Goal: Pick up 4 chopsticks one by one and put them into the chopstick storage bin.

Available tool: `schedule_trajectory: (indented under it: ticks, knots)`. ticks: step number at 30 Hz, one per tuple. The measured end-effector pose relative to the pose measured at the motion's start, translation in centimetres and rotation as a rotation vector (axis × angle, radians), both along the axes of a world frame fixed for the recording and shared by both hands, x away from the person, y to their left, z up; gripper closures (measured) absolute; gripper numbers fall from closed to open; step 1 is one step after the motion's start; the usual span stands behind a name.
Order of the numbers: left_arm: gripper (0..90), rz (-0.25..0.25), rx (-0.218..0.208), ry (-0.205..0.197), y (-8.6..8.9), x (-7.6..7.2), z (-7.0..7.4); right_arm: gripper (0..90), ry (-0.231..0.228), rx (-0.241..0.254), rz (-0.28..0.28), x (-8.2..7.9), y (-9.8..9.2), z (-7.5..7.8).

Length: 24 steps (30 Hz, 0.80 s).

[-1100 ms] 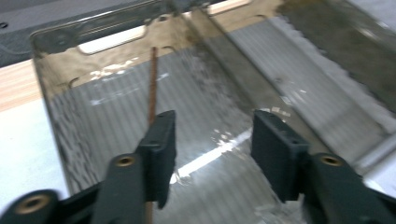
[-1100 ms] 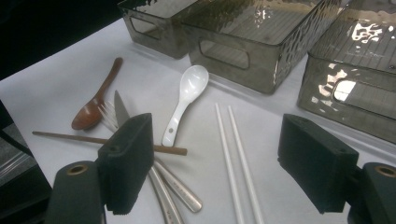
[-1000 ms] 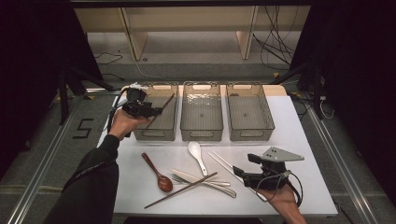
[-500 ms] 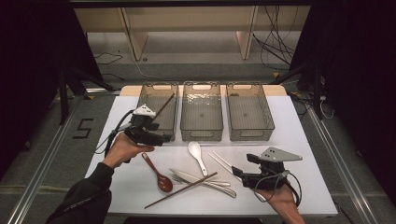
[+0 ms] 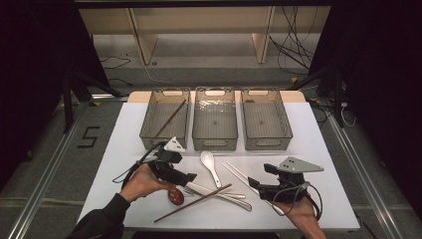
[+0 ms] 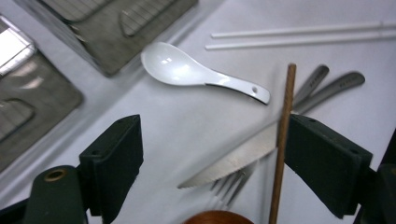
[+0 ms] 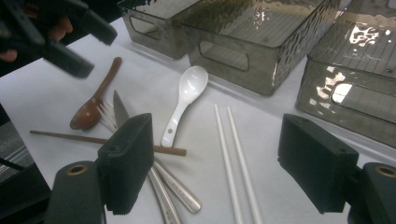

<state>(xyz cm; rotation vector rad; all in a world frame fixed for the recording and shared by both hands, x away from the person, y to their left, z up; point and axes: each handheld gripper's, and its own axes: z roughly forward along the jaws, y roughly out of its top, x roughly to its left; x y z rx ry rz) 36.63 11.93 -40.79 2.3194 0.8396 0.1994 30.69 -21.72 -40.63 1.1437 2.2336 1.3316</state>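
Observation:
My left gripper (image 5: 188, 177) hovers open over the cutlery pile, and its jaws have just been opening with nothing gripped. Below its jaws (image 6: 210, 126) lie a knife (image 6: 233, 161), a fork (image 6: 233, 184) and a brown chopstick (image 6: 284, 130). A wooden spoon (image 5: 175, 195) rests just beneath that hand. A white ceramic spoon (image 5: 210, 167) and a pair of white chopsticks (image 5: 239, 177) lie farther right. My right gripper (image 5: 256, 185) rests open near the front right, its jaws (image 7: 215, 123) pointing at the chopsticks (image 7: 233, 154).
Three clear bins stand in a row at the back of the white table (image 5: 323, 149). The left bin (image 5: 149, 124) holds a brown chopstick (image 5: 170, 118); the middle bin (image 5: 215, 142) and the right bin (image 5: 286, 129) look empty.
The left hand came from the left bin toward the front and down to the cutlery. Its jaws opened wider. The brown chopstick stayed in the left bin. The right gripper kept still.

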Motion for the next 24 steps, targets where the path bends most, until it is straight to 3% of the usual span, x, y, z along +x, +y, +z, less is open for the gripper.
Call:
schedule_trajectory:
  ticks: [14,24]
  knots:
    - [17.9,-0.074,0.083,0.061,-1.9,-3.0,-1.9,27.7,0.001,-0.001,-0.002,0.0,0.0,0.0]
    - [35.9,-0.117,0.144,0.111,-2.9,-3.7,-3.4,27.7,-0.003,-0.004,0.004,0.1,0.0,-0.1]
